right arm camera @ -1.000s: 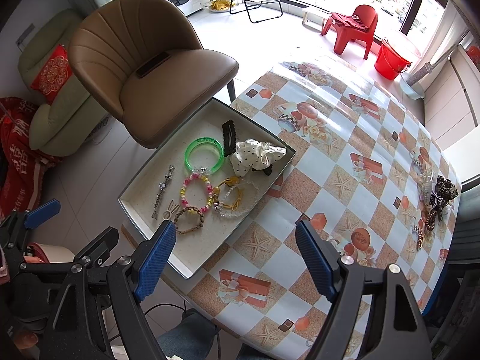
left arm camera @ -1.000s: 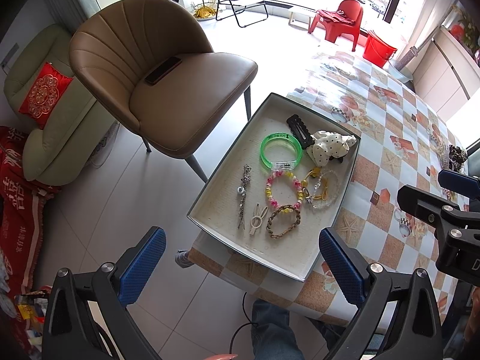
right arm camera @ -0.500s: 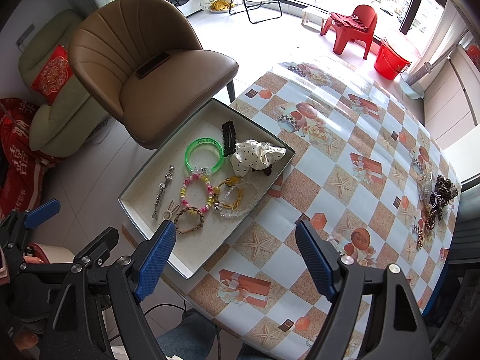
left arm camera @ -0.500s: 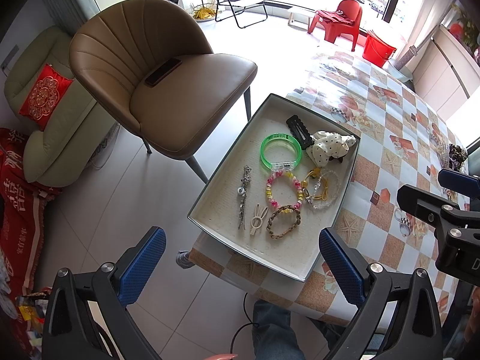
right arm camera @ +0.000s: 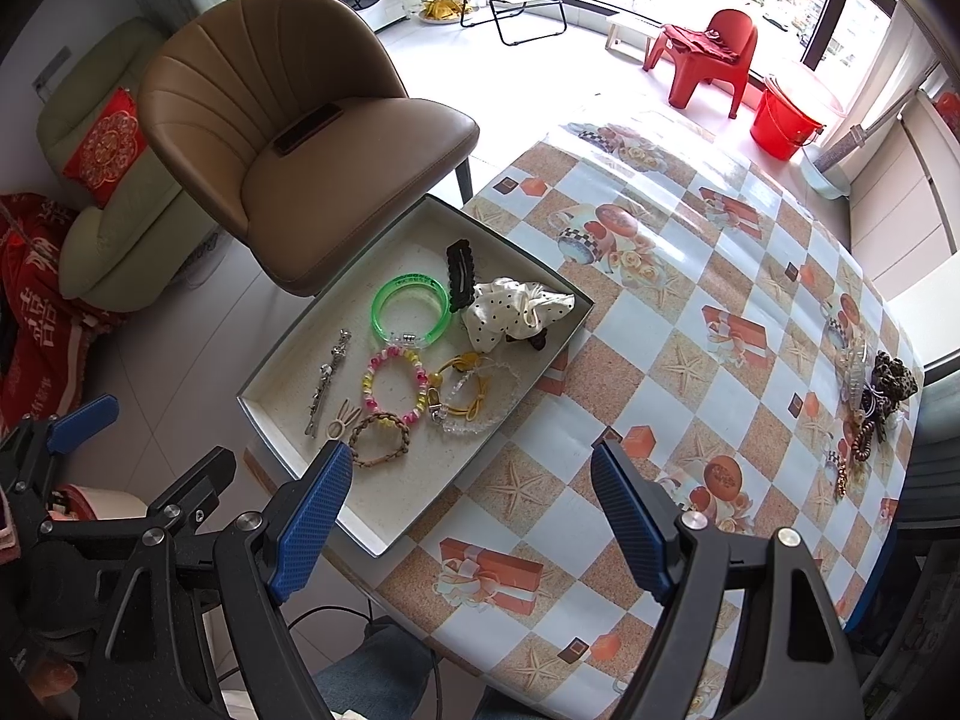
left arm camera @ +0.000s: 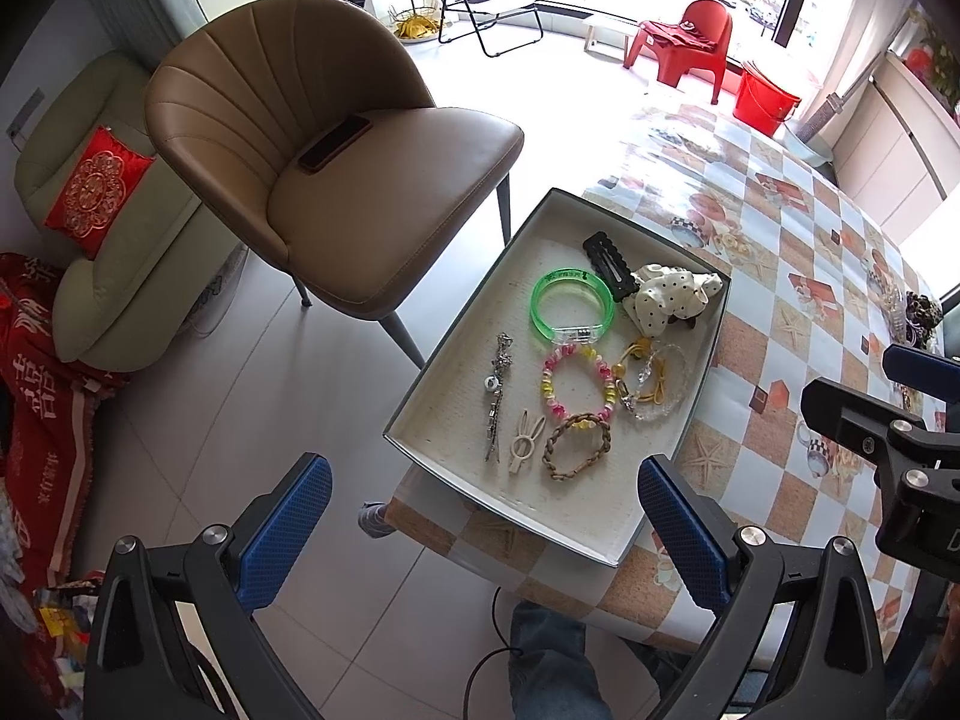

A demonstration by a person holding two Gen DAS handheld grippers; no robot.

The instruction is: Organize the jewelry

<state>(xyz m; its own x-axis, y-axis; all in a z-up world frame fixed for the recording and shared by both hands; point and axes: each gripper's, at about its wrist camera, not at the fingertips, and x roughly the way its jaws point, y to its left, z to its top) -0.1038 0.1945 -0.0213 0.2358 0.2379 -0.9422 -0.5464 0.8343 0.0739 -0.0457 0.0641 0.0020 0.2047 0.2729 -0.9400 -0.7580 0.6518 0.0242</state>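
Both tools hang above the near edge of the table point(right arm camera: 690, 324), holding nothing. The left gripper point(left arm camera: 483, 531) has its blue pads spread wide; the right gripper point(right arm camera: 474, 516) is spread wide as well. Just beyond them, at about 12 o'clock from the left one, sits a shallow tray point(left arm camera: 462, 336) at the table's left edge. Nearest inside it lie a braided brown bracelet point(left arm camera: 577, 445), a cream rabbit-shaped clip point(left arm camera: 523, 441) and a silver hairpin point(left arm camera: 497, 396). Past those come a pink-and-yellow bead bracelet point(left arm camera: 579, 383) and a clear bead bracelet point(left arm camera: 660, 384) with yellow hair ties tangled in it. Farther still are a green bangle point(left arm camera: 571, 306), a polka-dot scrunchie point(left arm camera: 669, 297) and a black hair clip point(left arm camera: 611, 267). Off at 2 o'clock from the right gripper, a pile of loose jewelry point(right arm camera: 870, 402) rests at the far table edge. Beyond the tray stands a brown chair point(left arm camera: 336, 144).
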